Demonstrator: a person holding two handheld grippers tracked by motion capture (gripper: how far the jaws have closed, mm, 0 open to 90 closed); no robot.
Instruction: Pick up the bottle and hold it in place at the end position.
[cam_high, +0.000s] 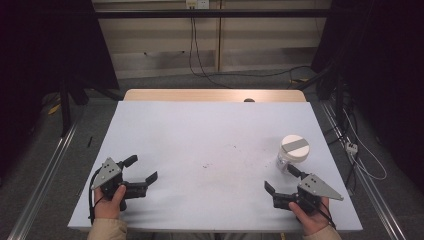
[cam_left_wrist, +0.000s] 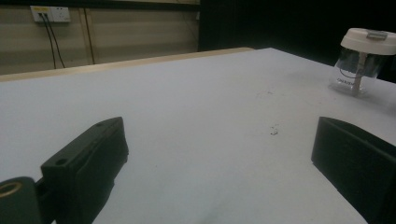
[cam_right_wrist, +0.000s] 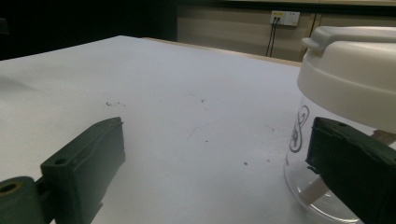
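A clear jar (cam_high: 293, 150) with a white lid and a grey strip across the lid stands upright on the right part of the white table sheet (cam_high: 210, 135). My right gripper (cam_high: 280, 178) rests low near the front right edge, open, with nothing between its jaws. In the right gripper view the jar (cam_right_wrist: 355, 79) looms just behind the right jaw, outside the gap of the gripper (cam_right_wrist: 217, 154). My left gripper (cam_high: 142, 168) lies near the front left, open and empty. From the left gripper view the jar (cam_left_wrist: 362, 60) stands far off, beyond that gripper (cam_left_wrist: 219, 154).
A wooden table edge (cam_high: 215, 95) shows beyond the sheet's far side. Small dark specks (cam_high: 207, 165) mark the sheet's middle. Cables (cam_high: 195, 50) hang from a wall socket behind the table. Metal rails (cam_high: 45, 175) run along the floor at both sides.
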